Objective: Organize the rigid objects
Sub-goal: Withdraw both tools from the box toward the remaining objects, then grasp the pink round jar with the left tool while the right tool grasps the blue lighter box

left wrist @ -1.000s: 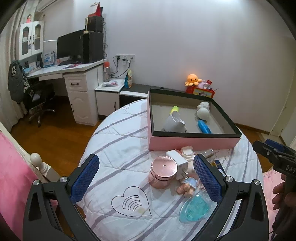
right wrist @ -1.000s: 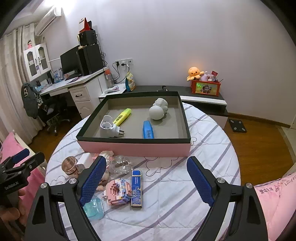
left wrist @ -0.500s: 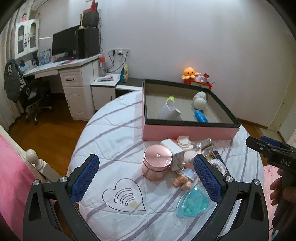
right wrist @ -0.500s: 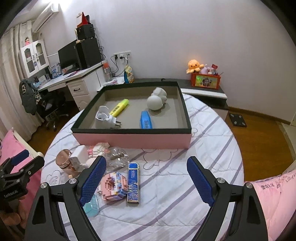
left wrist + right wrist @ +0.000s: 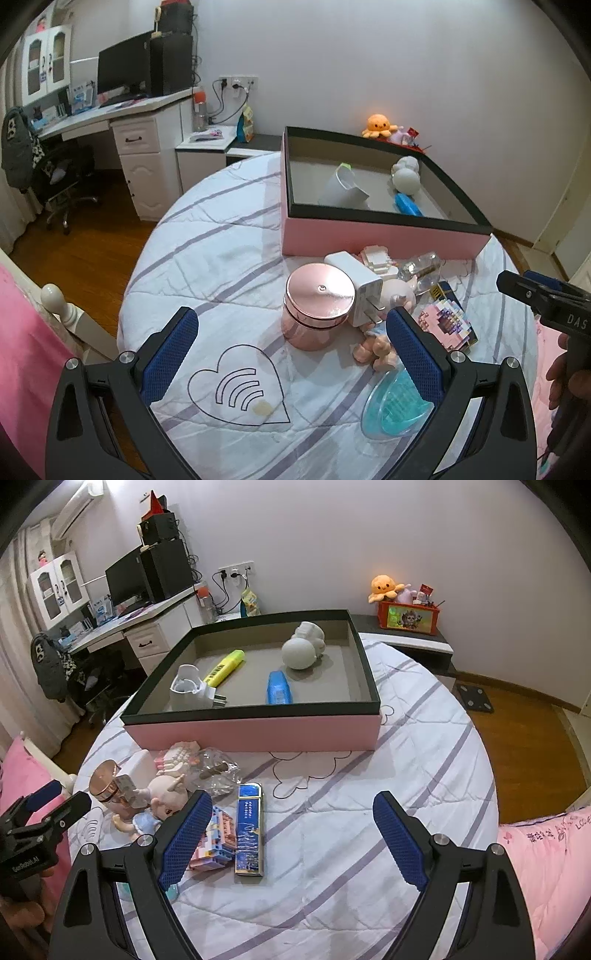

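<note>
A pink box with a black rim (image 5: 255, 731) (image 5: 384, 240) stands on the bed and holds a white adapter (image 5: 190, 692), a yellow highlighter (image 5: 225, 666), a blue item (image 5: 279, 688) and a white figure (image 5: 301, 650). In front lie a rose-gold jar (image 5: 317, 306), a white plug (image 5: 356, 280), a doll (image 5: 155, 805), a block model (image 5: 218, 838), a blue-gold flat box (image 5: 249, 829), a clear bag (image 5: 214, 771) and a teal dish (image 5: 395, 410). My left gripper (image 5: 291, 350) is open, low over the jar. My right gripper (image 5: 291, 842) is open beside the flat box.
The bed cover (image 5: 369, 805) is white with purple stripes. Pink bedding (image 5: 546, 856) lies at the right. A desk with monitor (image 5: 122, 74) and a chair (image 5: 62, 177) stand at the left. A low shelf with an orange plush (image 5: 386, 587) is behind the box.
Both grippers have moved forward and lower toward the loose objects in front of the box. Both stay open and empty.
</note>
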